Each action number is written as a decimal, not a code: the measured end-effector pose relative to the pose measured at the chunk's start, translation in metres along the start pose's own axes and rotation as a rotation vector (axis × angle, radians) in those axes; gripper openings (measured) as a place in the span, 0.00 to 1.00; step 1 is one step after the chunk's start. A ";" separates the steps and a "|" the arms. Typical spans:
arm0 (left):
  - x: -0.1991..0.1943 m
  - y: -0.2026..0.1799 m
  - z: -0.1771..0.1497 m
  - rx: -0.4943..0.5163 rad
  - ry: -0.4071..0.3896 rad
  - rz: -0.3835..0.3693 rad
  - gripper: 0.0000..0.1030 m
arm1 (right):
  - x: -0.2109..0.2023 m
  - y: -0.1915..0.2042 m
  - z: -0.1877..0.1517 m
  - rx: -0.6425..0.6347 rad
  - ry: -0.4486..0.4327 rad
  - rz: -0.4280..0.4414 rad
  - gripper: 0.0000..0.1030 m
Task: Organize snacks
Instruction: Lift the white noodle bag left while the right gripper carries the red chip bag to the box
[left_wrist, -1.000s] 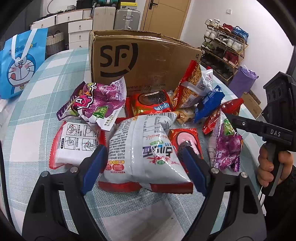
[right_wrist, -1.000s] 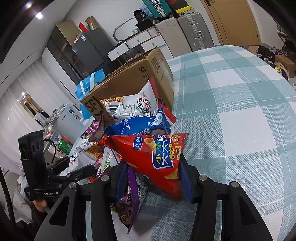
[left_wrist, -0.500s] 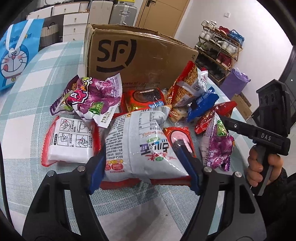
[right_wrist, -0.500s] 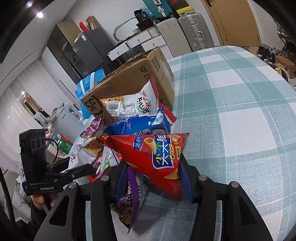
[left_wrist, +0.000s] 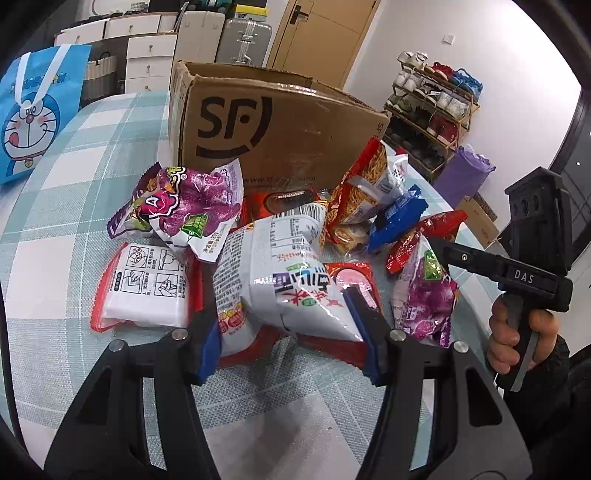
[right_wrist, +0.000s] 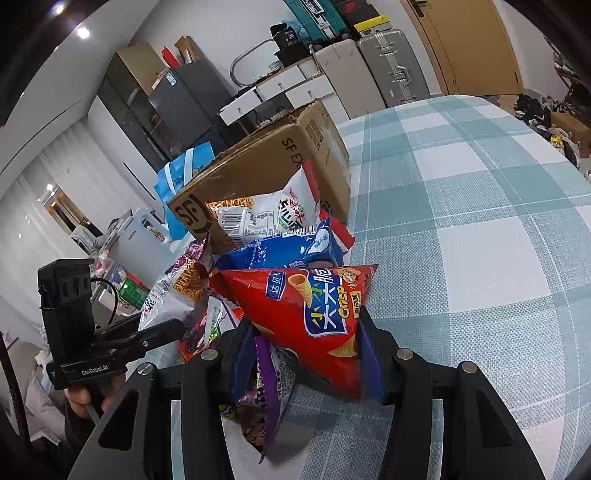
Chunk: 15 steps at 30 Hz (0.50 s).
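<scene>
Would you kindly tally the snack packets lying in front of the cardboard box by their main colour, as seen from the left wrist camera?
Purple packets: 2
White packets: 2
Red packets: 4
Blue packet: 1
Total: 9 that I can tell apart; more may be hidden in the pile.

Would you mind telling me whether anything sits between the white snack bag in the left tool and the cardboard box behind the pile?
Yes. The white snack bag held in the left tool has other packets between it and the cardboard box: a red packet directly behind it and a purple bag to its left.
</scene>
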<state>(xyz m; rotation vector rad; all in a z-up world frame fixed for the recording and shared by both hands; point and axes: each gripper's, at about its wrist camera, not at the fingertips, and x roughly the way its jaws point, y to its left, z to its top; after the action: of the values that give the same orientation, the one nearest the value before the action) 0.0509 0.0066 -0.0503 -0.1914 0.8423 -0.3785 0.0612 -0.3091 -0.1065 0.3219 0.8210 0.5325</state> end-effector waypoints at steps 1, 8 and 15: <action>-0.003 0.001 -0.001 -0.003 -0.008 -0.007 0.55 | -0.001 -0.001 -0.001 0.005 -0.003 0.006 0.49; -0.016 0.007 -0.001 -0.023 -0.052 -0.044 0.55 | -0.012 -0.003 -0.003 0.028 -0.036 0.049 0.49; -0.022 0.003 0.001 -0.017 -0.080 -0.042 0.55 | -0.023 -0.004 -0.005 0.039 -0.077 0.076 0.49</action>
<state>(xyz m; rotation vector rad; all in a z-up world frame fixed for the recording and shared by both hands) 0.0393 0.0184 -0.0353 -0.2385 0.7639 -0.4012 0.0460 -0.3249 -0.0977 0.4085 0.7472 0.5716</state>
